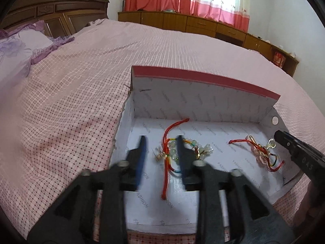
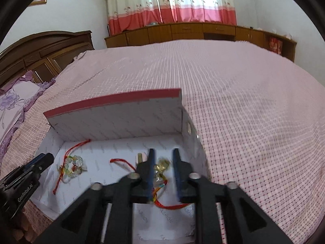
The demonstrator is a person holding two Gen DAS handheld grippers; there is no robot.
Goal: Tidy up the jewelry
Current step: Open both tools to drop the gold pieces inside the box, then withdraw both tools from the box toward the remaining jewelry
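An open white shoebox (image 1: 203, 101) with a pink-edged lid stands on the bed, and two red-cord bead bracelets lie on its floor. My left gripper (image 1: 161, 142) hangs over the left bracelet (image 1: 172, 152), jaws apart. The beads lie between the blue pads, which do not press on them. My right gripper (image 2: 163, 154) is likewise open over the right bracelet (image 2: 161, 166), whose gold charm shows between the fingers. In the left wrist view the right bracelet (image 1: 262, 152) lies beside the right gripper's tip (image 1: 284, 140). In the right wrist view the left bracelet (image 2: 74, 166) lies near the left gripper (image 2: 40, 160).
The box (image 2: 121, 126) sits on a pink checked bedcover (image 1: 81, 101). A purple pillow (image 1: 20, 46) and a dark wooden headboard (image 1: 50, 10) are at far left. Low wooden cabinets (image 2: 182, 32) under pink curtains line the far wall.
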